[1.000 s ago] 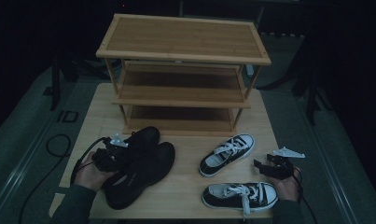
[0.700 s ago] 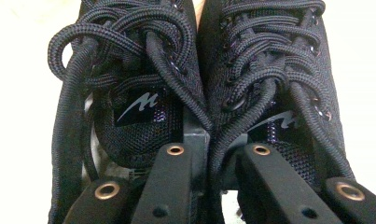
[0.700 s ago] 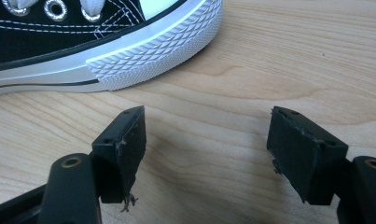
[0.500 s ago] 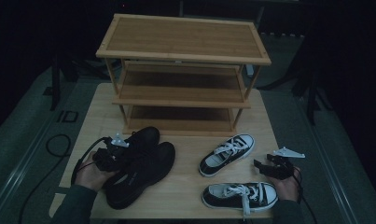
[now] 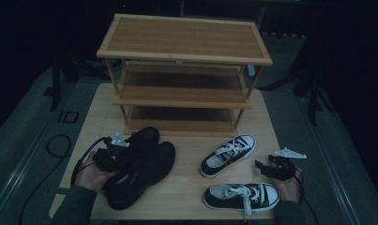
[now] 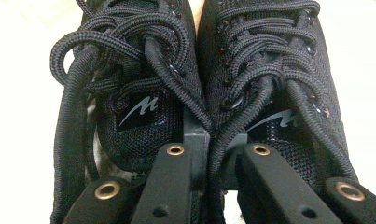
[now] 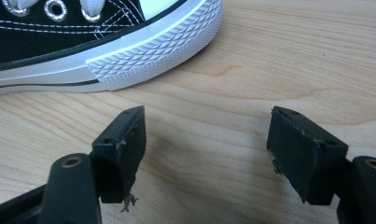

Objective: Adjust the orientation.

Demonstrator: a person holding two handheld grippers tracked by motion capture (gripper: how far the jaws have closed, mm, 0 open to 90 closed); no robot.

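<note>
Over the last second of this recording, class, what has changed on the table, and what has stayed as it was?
Nothing has visibly changed. The left tongs stay closed on the inner collars of the black shoes, and the right tongs stay open over bare table beside the near sneaker. The far sneaker and the shoe rack lie as before.

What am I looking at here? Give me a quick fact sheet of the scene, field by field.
Setting: wooden table with a three-tier shoe rack
Left gripper: fingers pinched on the inner collars of both black shoes at once
Right gripper: fingers wide apart, nothing between them
Sneakers: black-and-white pair on the table; the nearer one's toe lies by the right gripper
Rack shelves: bare
</note>
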